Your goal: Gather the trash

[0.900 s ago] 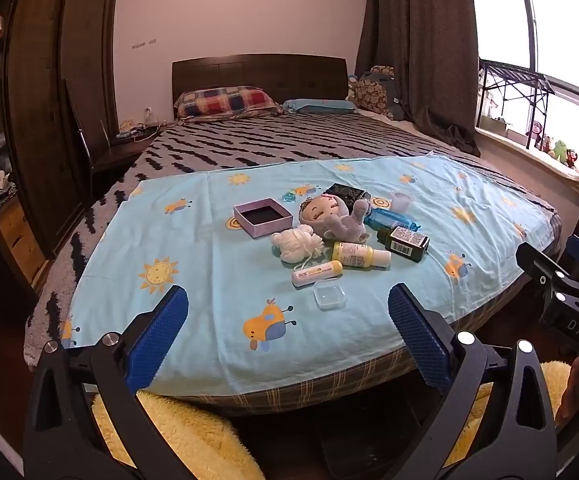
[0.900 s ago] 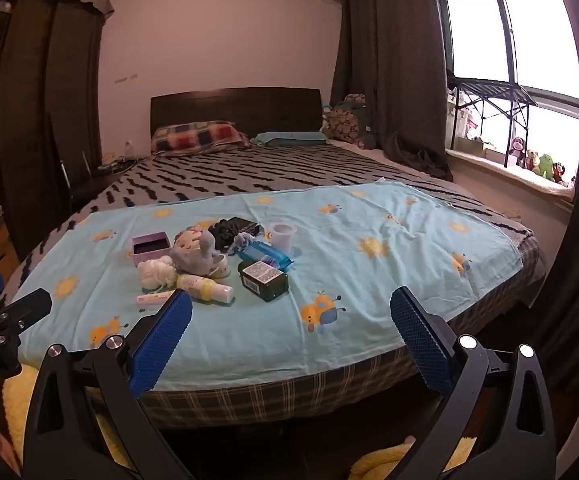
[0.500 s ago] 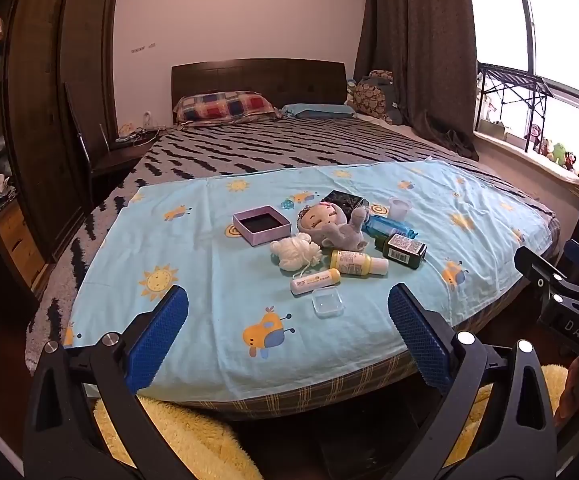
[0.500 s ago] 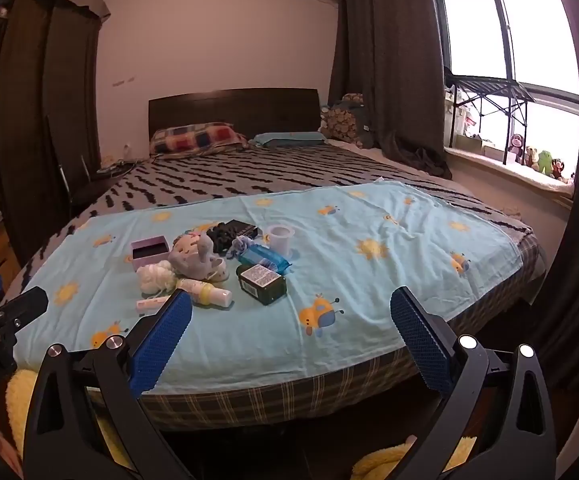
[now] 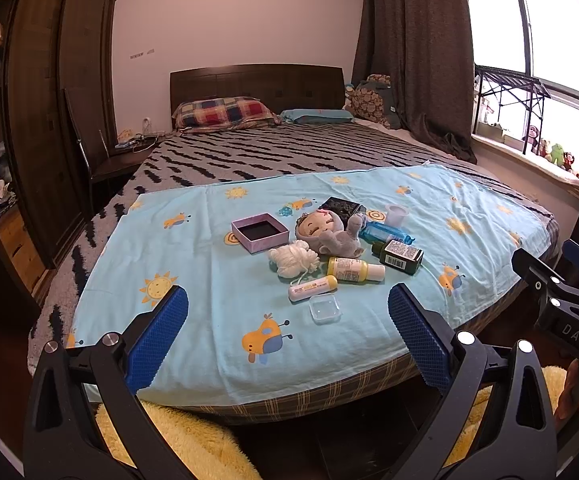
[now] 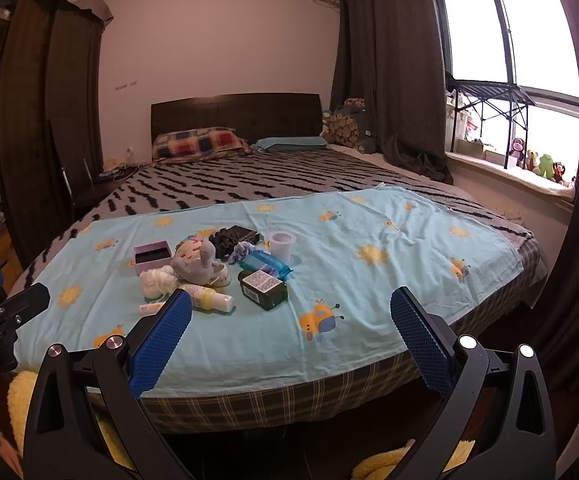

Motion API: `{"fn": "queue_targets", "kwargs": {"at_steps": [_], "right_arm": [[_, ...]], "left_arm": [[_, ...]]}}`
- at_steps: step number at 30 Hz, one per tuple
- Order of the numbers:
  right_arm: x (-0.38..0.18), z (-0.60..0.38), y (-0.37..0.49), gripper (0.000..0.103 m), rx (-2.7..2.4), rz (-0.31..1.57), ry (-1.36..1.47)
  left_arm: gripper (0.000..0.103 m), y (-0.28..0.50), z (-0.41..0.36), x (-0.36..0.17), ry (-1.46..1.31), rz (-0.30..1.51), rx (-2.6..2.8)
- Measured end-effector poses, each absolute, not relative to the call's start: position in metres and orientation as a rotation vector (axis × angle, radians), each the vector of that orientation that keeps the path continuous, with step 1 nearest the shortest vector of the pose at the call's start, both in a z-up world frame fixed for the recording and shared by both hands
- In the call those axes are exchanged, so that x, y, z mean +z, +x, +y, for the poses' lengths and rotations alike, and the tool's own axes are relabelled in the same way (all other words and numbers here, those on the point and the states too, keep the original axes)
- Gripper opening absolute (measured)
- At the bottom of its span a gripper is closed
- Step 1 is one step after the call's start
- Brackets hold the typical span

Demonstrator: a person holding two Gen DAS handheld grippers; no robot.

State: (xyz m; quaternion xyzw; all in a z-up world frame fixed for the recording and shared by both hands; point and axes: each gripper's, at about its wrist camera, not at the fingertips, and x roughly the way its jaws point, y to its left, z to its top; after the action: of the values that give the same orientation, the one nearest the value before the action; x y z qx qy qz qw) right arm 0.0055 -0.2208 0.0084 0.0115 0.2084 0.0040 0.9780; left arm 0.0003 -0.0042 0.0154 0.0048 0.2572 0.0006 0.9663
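Note:
A cluster of items lies on the light blue sheet [image 5: 209, 264] at the foot of the bed: a purple open box [image 5: 260, 232], a plush doll [image 5: 329, 230], a white yarn ball [image 5: 293, 258], a yellow bottle [image 5: 353, 270], a pink-and-yellow tube [image 5: 312, 288], a clear small case [image 5: 324, 309], a dark green bottle [image 5: 399, 255], a blue packet [image 5: 383, 234] and a white cup [image 5: 396, 214]. My left gripper [image 5: 287, 336] is open and empty, short of the bed edge. My right gripper [image 6: 289, 338] is open and empty, also short of the bed.
A dark wardrobe [image 5: 29, 120] stands left of the bed, with a chair and nightstand [image 5: 121, 152] beside it. A window sill with toys [image 6: 537, 164] and dark curtains are on the right. Yellow fluffy fabric [image 5: 177, 444] lies on the floor below the grippers.
Both grippers have pulled back and risen slightly, so the bed and the cluster look a little farther and lower. Both stay open.

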Motion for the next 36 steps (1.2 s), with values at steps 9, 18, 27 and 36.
{"fn": "queue_targets", "kwargs": {"at_steps": [9,18,27,36], "right_arm": [[0.0082,-0.2199,0.0035,0.1,0.004,0.405,0.017],[0.0085,-0.2205,0.0024,0.1,0.002,0.402,0.021],[0.009,-0.2225,0.0007,0.1,0.006,0.388,0.03],[0.0096,-0.2257,0.0002,0.1,0.004,0.378,0.046]], "left_arm": [[0.095,0.0014,-0.0038,0.0167,0.013,0.519,0.001],[0.095,-0.0007,-0.0046,0.0172,0.012,0.515,0.001],[0.095,-0.0016,-0.005,0.0165,0.012,0.514,0.002],[0.095,-0.0017,-0.0058,0.0164,0.014,0.514,0.002]]}}
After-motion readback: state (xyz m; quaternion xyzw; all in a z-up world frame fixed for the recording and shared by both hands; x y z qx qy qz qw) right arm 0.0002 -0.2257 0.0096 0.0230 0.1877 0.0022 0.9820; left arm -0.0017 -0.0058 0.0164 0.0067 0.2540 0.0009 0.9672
